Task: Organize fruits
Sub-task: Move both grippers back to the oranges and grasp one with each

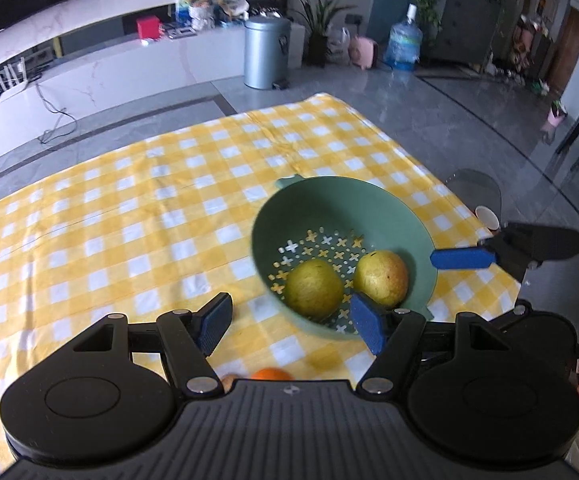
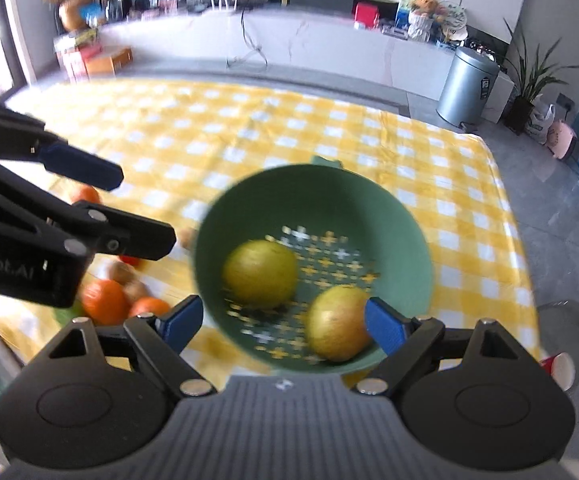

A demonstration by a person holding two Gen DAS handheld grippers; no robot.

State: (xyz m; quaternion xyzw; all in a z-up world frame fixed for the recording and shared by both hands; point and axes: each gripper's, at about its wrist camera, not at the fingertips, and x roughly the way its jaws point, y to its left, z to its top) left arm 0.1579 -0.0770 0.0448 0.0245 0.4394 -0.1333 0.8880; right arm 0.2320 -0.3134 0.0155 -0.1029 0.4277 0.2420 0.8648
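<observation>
A green strainer bowl [image 1: 289, 208] [image 2: 389, 216] sits on the yellow checked tablecloth. Two yellow-green pears lie in it [image 1: 314, 288] [image 1: 381, 278]; they also show in the right wrist view [image 2: 259, 274] [image 2: 335, 324]. My left gripper [image 1: 291, 322] is open and empty, just short of the bowl's near rim. My right gripper [image 2: 283, 322] is open and empty above the bowl's near edge; one of its fingers [image 1: 461, 258] shows at the bowl's right rim. Several oranges [image 2: 103, 300] and brown fruits [image 2: 123, 272] lie left of the bowl, one orange [image 1: 271, 374] under my left gripper.
The tablecloth [image 1: 129, 208] covers the table, whose right edge [image 2: 529, 240] drops to a grey floor. A red-and-white paper cup [image 2: 561, 368] stands near the right edge. A silver bin [image 1: 265, 52] and plants stand far behind. The left gripper [image 2: 49, 208] reaches in from the left.
</observation>
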